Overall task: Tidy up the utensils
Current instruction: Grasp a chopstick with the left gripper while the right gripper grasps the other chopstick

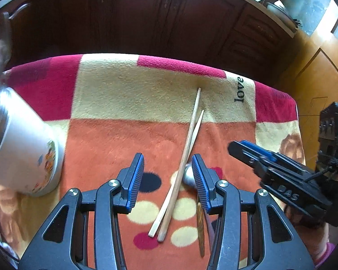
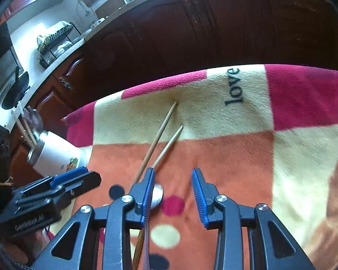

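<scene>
White cup (image 1: 22,148) at the blanket's (image 1: 115,94) left edge, tilted, some utensils already in it. Two chopsticks (image 1: 180,171) lie crossed mid-blanket, spoon (image 1: 189,176) just right of them. Risk: chopsticks overlap, so a pinch may grab one and roll the other, or snag the fleece. Left gripper (image 1: 167,180) hovers low over the chopsticks, jaws apart, empty. Right gripper (image 2: 172,193) angled in beside the spoon, jaws apart, empty.

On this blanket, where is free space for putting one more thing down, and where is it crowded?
Free: the cream patch between the white cup and the chopsticks; the cream and pink area right of "love". Crowded: the near middle, where chopsticks, spoon, left gripper and right gripper meet.
</scene>
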